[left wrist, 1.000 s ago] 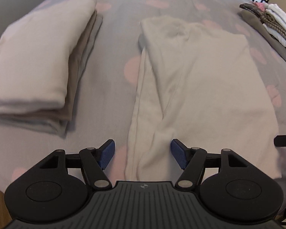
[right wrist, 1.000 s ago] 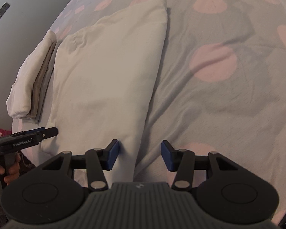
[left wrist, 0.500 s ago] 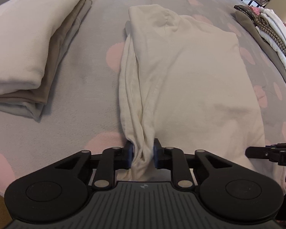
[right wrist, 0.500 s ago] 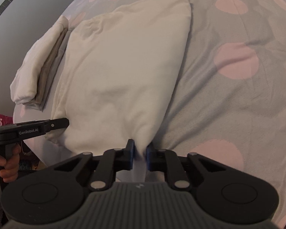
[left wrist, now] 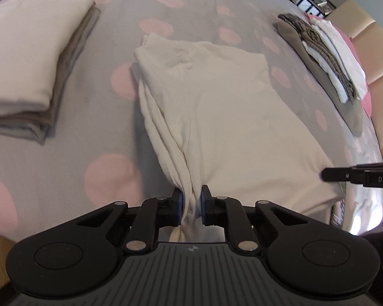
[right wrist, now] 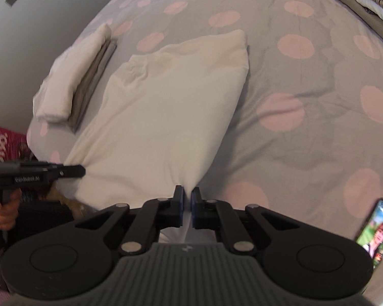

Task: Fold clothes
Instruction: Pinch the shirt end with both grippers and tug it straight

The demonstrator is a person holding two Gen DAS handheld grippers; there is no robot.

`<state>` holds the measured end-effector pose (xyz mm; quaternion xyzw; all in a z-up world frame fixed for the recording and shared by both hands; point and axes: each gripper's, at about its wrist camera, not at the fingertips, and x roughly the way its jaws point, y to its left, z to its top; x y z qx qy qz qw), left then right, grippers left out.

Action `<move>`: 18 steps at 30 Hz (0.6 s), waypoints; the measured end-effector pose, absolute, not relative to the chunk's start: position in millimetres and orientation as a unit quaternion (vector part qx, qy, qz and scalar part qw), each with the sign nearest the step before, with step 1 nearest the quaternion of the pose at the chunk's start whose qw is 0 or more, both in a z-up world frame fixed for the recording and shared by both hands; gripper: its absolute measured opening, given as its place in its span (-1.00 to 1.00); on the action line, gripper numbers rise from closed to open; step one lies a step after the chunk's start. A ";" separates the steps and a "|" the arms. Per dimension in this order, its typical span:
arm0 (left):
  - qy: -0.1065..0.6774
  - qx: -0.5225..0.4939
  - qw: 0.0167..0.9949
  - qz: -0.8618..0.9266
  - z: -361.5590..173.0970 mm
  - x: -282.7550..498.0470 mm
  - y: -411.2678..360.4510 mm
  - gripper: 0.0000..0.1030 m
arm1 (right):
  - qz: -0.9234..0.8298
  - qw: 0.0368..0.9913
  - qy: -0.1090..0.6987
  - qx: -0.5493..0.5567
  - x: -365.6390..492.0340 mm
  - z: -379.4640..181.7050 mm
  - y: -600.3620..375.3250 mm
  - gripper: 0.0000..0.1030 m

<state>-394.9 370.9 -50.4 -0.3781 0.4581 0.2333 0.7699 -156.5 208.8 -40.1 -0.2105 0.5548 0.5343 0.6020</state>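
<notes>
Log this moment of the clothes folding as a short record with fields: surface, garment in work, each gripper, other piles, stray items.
surface: grey bedspread with pink dots
garment in work: cream garment, partly folded, near edge raised at both corners
left gripper: jaws closing, pads pressed on a bunched near corner of the garment
right gripper: jaws closing, pinching the other near corner
folded stack: cream piece over tan and grey ones, left of the garment
far pile: mixed clothes, unfolded, at the bed's right edge
stray item: phone, screen lit, beside the right gripper
</notes>
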 end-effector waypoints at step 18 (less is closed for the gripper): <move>0.511 -0.330 0.742 0.280 -68.4 -400.5 358.1 -0.37 | 0.520 0.624 0.535 -0.232 -164.3 -60.2 194.2 -0.52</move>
